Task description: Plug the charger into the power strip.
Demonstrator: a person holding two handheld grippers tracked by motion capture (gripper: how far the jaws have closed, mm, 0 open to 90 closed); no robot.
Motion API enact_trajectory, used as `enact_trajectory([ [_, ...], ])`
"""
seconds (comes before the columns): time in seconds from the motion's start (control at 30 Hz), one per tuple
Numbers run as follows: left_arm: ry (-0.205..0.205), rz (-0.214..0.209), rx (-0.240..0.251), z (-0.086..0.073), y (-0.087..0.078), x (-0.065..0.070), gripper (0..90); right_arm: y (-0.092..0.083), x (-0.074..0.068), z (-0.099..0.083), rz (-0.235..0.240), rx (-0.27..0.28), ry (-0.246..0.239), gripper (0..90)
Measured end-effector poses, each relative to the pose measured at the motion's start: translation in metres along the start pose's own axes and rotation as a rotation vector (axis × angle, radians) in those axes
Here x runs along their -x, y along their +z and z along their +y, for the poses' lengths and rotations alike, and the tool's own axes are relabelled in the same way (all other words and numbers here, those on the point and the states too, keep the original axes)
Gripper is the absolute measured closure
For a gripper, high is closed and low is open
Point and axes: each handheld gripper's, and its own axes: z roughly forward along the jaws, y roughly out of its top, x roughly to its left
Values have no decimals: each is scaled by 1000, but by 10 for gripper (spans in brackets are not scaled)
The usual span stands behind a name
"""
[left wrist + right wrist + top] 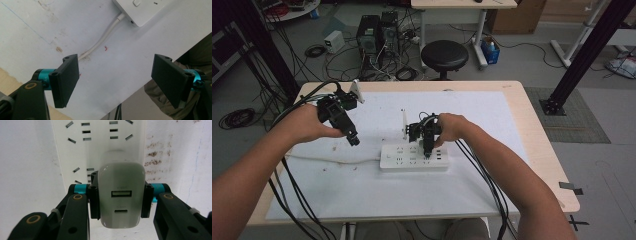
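Right gripper view: the right tongs (pixel 118 200) pinch one glossy white rounded plastic charger (pixel 121 195) with two ports, over one white rectangular plastic power strip (pixel 100 145) on the desk's stained white mat (pixel 492 115); the left tongs (pixel 120 82) hang spread, empty; one black round stool (pixel 444 55) and tangled cables on grey floor

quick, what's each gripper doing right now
left gripper: open, empty.
right gripper: shut on the white charger above the power strip.
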Motion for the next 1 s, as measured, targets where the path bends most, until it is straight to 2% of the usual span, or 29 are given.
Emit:
enact_trajectory([
  [0.07,13,3,-5,0,0,1,224,0,-1,1,-8,-8,2,624],
  [0.13,8,0,6,1,-1,3,225,1,-7,2,-45,-6,-12,624],
  [0.17,14,-1,8,2,-2,3,224,1,-7,1,-41,-7,-5,624],
  [0.23,11,0,9,2,-2,3,224,1,1,0,6,1,11,623],
  [0.33,14,1,-2,2,0,3,224,2,4,-1,30,7,15,623],
  [0.4,14,-3,-1,1,1,2,224,2,2,0,16,5,10,624],
  [0.47,10,-4,-4,1,2,0,225,3,-4,0,-24,8,-2,623],
  [0.53,3,-7,-7,1,2,0,224,3,-3,-1,-13,8,9,623],
  [0.6,3,-4,-5,0,1,-1,224,4,3,-1,19,4,5,624],
  [0.9,12,2,-2,-3,-1,-1,224,8,0,1,4,-5,2,622],
  [0.97,0,-1,-1,-3,0,-1,225,7,1,2,14,-17,16,617],
  [1.0,10,-3,-11,-3,1,-2,225,7,2,3,20,-24,34,610],
])
